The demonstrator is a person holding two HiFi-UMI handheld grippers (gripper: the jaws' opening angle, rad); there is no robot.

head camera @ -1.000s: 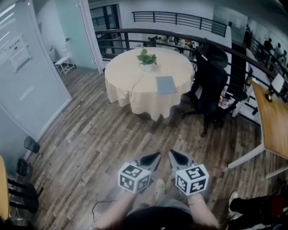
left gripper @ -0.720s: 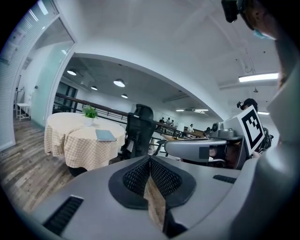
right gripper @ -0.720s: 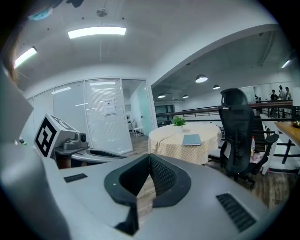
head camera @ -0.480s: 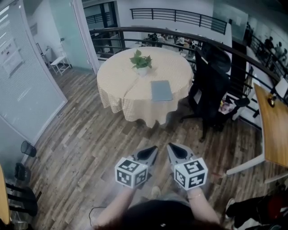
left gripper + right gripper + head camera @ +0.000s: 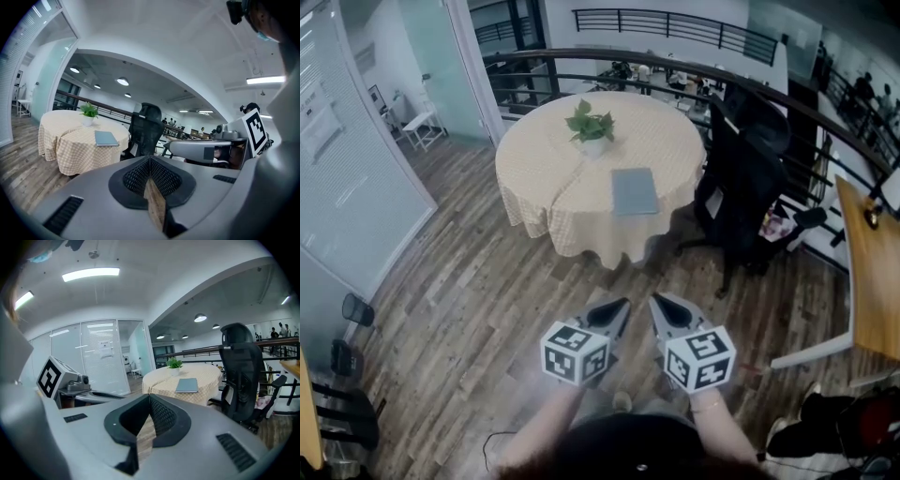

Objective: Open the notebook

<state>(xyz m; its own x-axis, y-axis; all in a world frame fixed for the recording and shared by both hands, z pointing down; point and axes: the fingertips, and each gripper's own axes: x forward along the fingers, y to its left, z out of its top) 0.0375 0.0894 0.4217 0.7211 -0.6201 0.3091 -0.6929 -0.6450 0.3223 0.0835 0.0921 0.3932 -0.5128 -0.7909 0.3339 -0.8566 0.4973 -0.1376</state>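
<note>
- Blue-grey, flat and rectangular, the notebook (image 5: 635, 190) lies closed on the round table (image 5: 546, 178). It sits towards the table's right side, near the potted plant (image 5: 590, 125) but not touching it, and well apart from both grippers.
- Compared with a second ago, the table takes up more of the head view and the notebook sits lower in it. The person has come closer across the floor (image 5: 478, 291).
- Both grippers keep the same place in the head view as before: low and central, side by side, noses towards the table.
- The left gripper (image 5: 624, 302) has its jaws closed tip to tip with nothing between them. Only floor shows through the wedge-shaped gap behind the tips.
- The right gripper (image 5: 653, 298) is likewise closed and empty.
- Each gripper has a smooth grey shell with dark, mesh-textured pads. Each carries a white cube printed with black square markers, the left cube (image 5: 575, 352) and the right cube (image 5: 699, 357).
- A pale yellow checked cloth drapes the table in soft folds down to near the floor.
- The floor is wood plank, streaked grey and brown.
- A black high-backed office chair (image 5: 741, 173) stands just beside the table's right side.
- A curved dark metal railing (image 5: 675, 67) runs behind the table.
</note>
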